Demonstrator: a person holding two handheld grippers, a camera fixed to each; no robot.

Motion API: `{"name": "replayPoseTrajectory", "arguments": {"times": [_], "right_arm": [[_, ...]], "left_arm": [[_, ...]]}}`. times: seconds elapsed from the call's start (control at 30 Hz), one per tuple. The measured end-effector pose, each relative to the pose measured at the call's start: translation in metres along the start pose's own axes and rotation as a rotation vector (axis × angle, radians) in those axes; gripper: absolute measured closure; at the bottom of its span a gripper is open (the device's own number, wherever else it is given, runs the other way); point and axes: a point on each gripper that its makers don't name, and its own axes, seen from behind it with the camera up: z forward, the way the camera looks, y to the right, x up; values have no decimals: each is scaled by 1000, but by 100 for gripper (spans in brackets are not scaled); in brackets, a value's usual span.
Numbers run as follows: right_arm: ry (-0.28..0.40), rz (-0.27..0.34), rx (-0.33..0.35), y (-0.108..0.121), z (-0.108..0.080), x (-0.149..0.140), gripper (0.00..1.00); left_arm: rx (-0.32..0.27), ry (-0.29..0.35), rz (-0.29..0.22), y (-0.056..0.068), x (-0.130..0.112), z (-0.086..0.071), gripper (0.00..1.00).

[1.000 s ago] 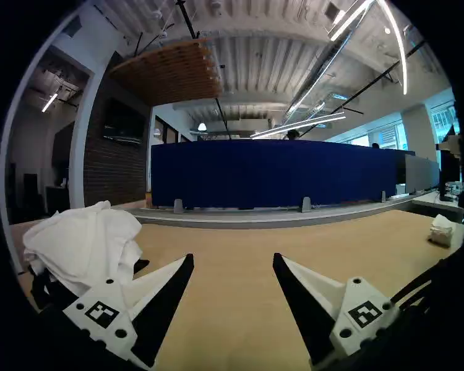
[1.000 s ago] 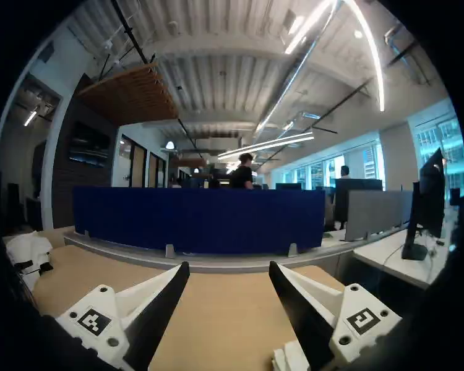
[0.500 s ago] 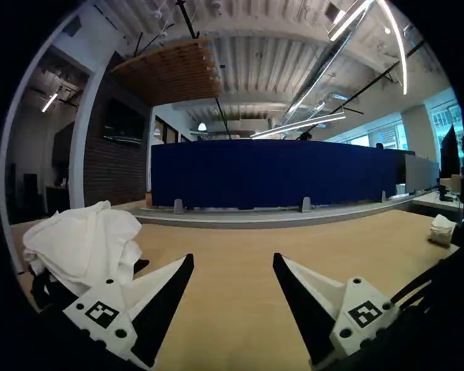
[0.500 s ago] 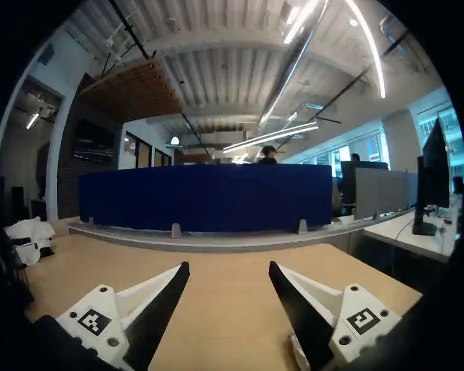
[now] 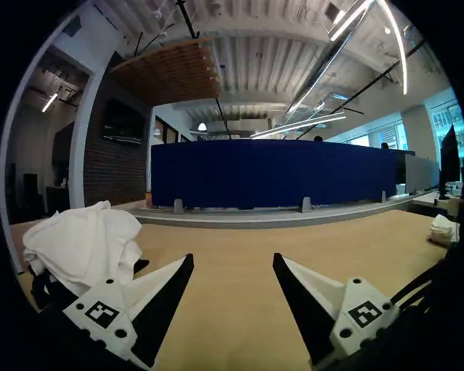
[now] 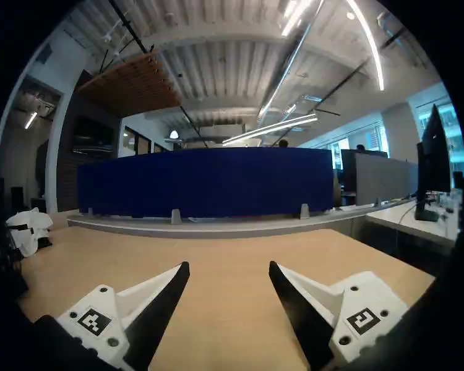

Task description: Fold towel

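Left claw (image 5: 232, 255) spread wide, right claw (image 6: 229, 263) likewise, both empty, crumpled white towel (image 5: 83, 244) on wooden table (image 5: 244, 238)

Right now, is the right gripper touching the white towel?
Apart. Right gripper view: white towel lies far left, tabletop separating it from the right gripper.

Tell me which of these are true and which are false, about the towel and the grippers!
1. The towel is a crumpled heap. True.
2. The left gripper is shut on the towel. False: its fingers are apart and hold nothing.
3. The right gripper is open. True.
4. The divider behind the table is red. False: it is blue.
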Motion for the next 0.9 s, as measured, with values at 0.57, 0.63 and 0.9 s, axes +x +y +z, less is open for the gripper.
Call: {"name": "replayPoseTrajectory", "arguments": {"times": [0.57,0.63,0.9], "right_arm": [[0,-24,0,-11,-4,-16,0],[6,-30,0,-11,-5,-15,0],[19,-32,-1,-10,-8,-13,0]], "left_arm": [[0,0,0,1,0,-1,5],[0,0,0,1,0,-1,5],[0,0,0,0,0,-1,5]]}}
